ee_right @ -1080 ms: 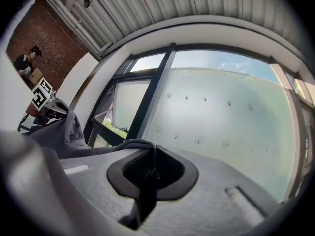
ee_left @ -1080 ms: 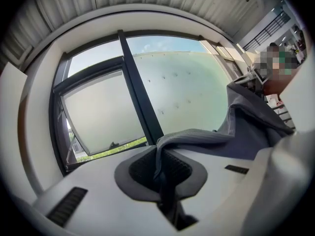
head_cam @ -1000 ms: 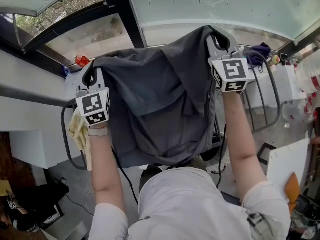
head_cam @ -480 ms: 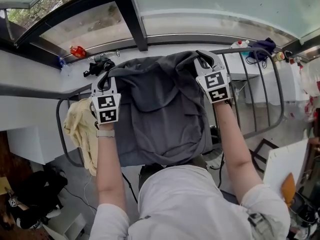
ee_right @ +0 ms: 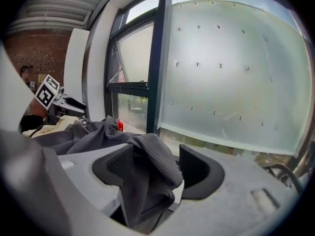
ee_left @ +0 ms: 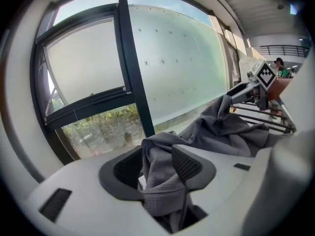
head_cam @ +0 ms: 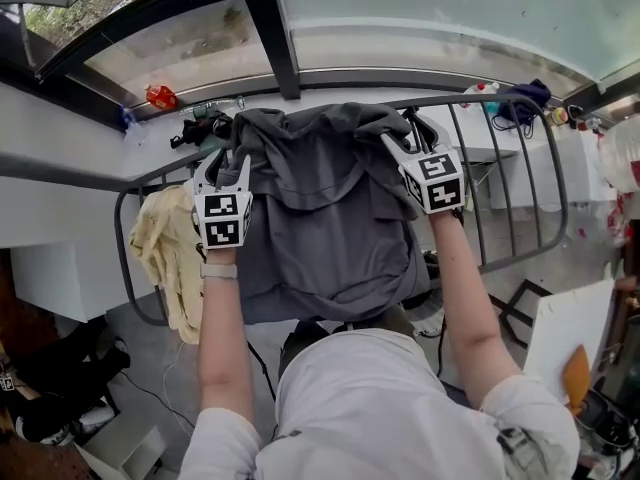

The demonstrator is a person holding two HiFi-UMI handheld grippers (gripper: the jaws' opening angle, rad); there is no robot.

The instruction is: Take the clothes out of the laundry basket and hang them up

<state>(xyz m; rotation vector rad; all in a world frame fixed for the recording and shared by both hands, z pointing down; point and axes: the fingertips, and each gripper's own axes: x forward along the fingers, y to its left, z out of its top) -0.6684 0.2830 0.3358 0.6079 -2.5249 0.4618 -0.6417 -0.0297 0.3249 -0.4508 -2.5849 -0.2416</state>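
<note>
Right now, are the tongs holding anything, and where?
Nothing gripped: left tongs and right tongs have just been opening; the grey garment's top lies loose between their jaws.

Both bare forearms reach forward. White left gripper [head_cam: 222,161] and white right gripper [head_cam: 404,132]: jaws just opening, grey cloth [head_cam: 325,218] slack between each pair.

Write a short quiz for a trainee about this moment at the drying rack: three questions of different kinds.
1. True or false: the grey garment lies over the drying rack.
2. What hangs on the rack beside the left gripper? A) yellow cloth B) white sock C) nothing
3. Are the right gripper's jaws clamped on the garment?
Key: 1 true. 2 A. 3 no: both grippers' jaws have just been opening, with fabric loose between them.
</note>
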